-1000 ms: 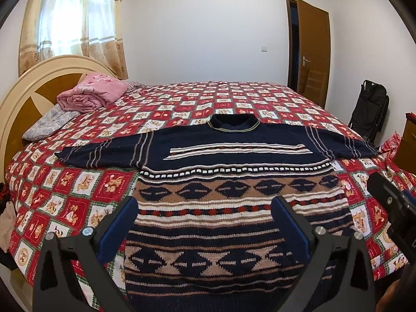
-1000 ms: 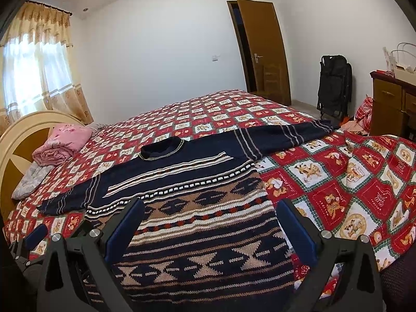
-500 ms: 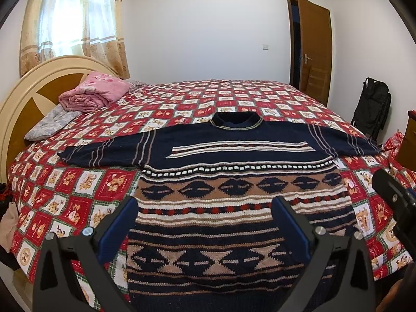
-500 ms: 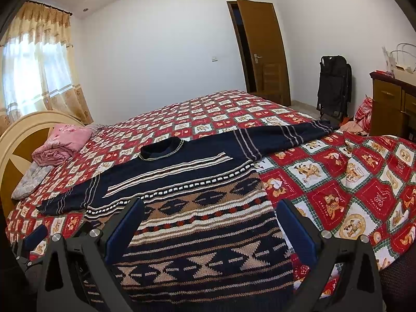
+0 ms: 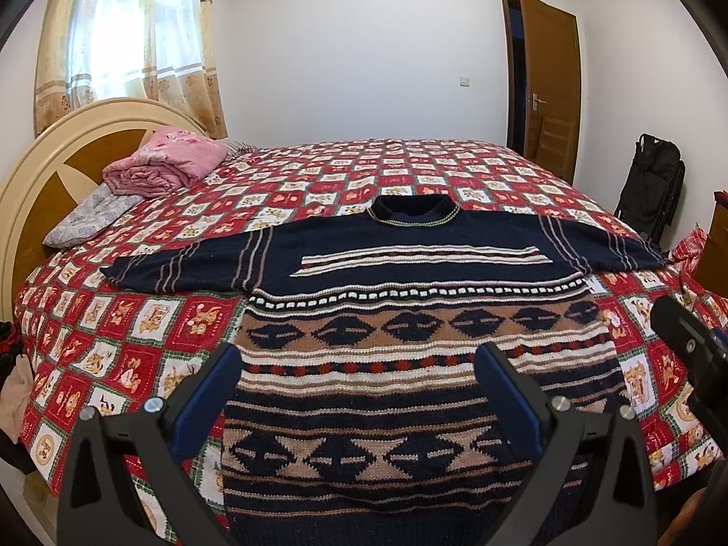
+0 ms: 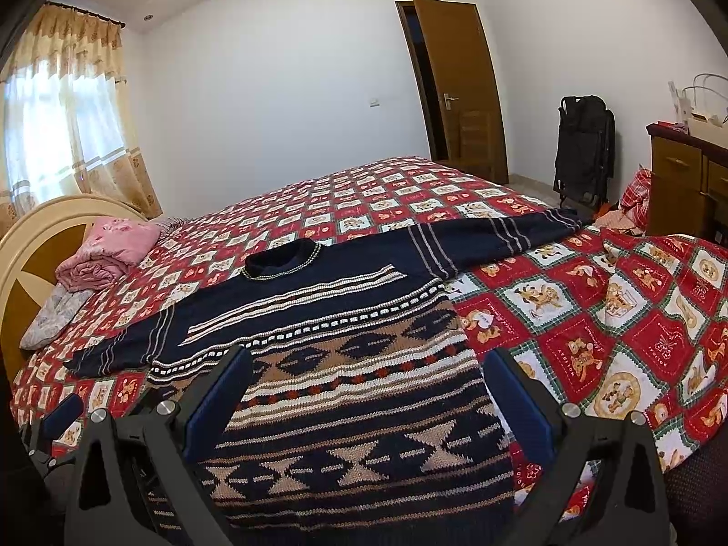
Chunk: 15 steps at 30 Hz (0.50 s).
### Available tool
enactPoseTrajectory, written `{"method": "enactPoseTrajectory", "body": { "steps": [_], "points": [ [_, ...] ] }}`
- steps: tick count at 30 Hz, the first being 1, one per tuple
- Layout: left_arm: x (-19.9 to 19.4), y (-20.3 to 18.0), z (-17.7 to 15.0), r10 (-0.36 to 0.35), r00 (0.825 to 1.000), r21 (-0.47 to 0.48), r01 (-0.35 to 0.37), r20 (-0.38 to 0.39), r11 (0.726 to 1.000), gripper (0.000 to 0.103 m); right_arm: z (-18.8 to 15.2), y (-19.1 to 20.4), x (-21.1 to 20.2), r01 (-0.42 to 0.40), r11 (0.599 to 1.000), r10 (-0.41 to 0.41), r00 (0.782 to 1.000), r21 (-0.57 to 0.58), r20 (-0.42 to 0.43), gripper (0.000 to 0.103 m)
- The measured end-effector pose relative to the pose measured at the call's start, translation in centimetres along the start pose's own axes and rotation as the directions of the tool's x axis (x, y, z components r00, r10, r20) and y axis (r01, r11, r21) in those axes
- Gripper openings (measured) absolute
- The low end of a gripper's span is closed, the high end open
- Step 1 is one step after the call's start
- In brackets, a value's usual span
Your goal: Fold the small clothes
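A navy knitted sweater [image 5: 409,273] with tan, white and red pattern bands lies flat and spread on the bed, collar away from me, both sleeves out to the sides; it also shows in the right wrist view [image 6: 346,346]. My left gripper [image 5: 359,373] is open and empty, hovering above the sweater's lower body near the hem. My right gripper [image 6: 368,382] is open and empty, above the hem's right part. The right gripper also shows at the right edge of the left wrist view [image 5: 691,350].
The bed has a red checked quilt [image 5: 136,318] and a cream headboard [image 5: 41,173] at the left. Folded pink bedding [image 5: 164,164] lies by the headboard. A black folded stroller [image 6: 584,145], a wooden cabinet [image 6: 682,182] and an open door [image 6: 455,86] are on the right.
The left gripper has pulled back and risen slightly, so the sweater sits a little farther off. The right gripper has barely moved. Both stay open.
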<state>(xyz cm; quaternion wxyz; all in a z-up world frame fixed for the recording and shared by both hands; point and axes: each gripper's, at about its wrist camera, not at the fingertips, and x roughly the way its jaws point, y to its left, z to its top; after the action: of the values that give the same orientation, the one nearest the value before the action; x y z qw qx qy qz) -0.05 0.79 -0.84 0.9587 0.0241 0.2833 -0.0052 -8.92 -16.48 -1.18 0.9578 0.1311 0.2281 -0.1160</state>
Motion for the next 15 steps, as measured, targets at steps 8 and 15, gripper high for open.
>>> {"method": "enactPoseTrajectory", "body": {
  "steps": [8, 15],
  "points": [
    [0.07, -0.01, -0.13, -0.002, 1.0, 0.004, 0.002, -0.003, 1.0, 0.103, -0.08, -0.05, 0.07, 0.001, 1.0, -0.001, 1.0, 0.004, -0.006, 0.102],
    [0.12, -0.13, -0.33, -0.004, 1.0, 0.002, 0.004, -0.01, 1.0, 0.103, -0.25, 0.03, 0.22, 0.0, 1.0, 0.0, 1.0, 0.004, -0.013, 0.102]
  ]
}}
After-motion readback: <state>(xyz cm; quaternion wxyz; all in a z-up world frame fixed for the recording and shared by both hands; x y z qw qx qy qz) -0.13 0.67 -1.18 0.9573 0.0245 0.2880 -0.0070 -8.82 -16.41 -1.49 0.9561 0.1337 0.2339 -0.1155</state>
